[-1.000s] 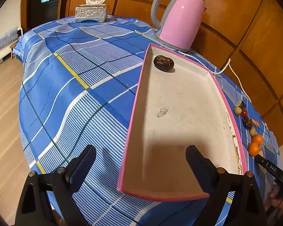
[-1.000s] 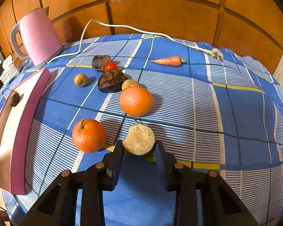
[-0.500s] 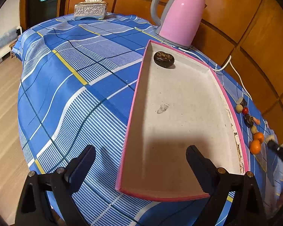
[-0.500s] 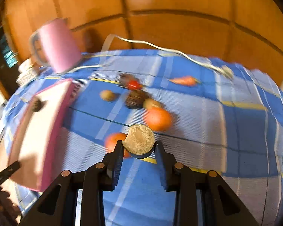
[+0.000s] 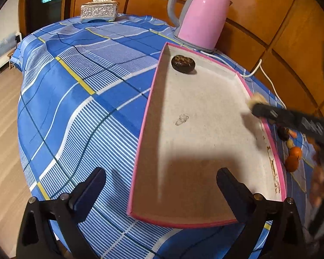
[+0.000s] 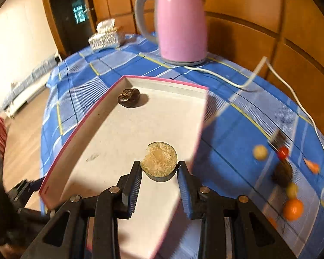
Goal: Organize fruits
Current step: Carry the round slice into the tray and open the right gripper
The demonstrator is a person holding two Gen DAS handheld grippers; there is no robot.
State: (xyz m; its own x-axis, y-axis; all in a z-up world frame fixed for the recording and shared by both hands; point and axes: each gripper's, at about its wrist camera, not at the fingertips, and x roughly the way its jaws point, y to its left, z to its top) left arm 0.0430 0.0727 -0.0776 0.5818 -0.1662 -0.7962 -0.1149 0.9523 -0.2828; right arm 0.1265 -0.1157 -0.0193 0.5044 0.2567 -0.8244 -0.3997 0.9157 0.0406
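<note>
Right gripper (image 6: pixel 159 184) over the pink-rimmed tray (image 6: pixel 80 127), jaws narrow and clamped on a halved dark-skinned fruit (image 6: pixel 159 161), pale cut face up, held above the tray's white floor near its right rim. One dark wrinkled fruit (image 6: pixel 129 97) already in the tray's far corner, well apart from the held half.

Left gripper (image 5: pixel 159 192) at the tray's near end, jaws opening wide, nothing pressed between them; near rim of the tray (image 5: pixel 140 142) between the fingers.

Around: pink kettle (image 6: pixel 180 21) just beyond the tray's far end, its white cord (image 6: pixel 237 84) trailing across the blue checked cloth on the table (image 6: pixel 237 118). Silver tissue box (image 5: pixel 99 11) at the far edge. Right of the tray, blurred: two oranges (image 5: pixel 292 158), a dark fruit (image 6: pixel 281 172), small yellowish fruits (image 6: pixel 260 151), a red tomato-like one (image 6: pixel 283 152), a carrot (image 6: pixel 312 165). Nothing on the tray floor between the held half and the far fruit except a small scuff (image 5: pixel 181 119).
</note>
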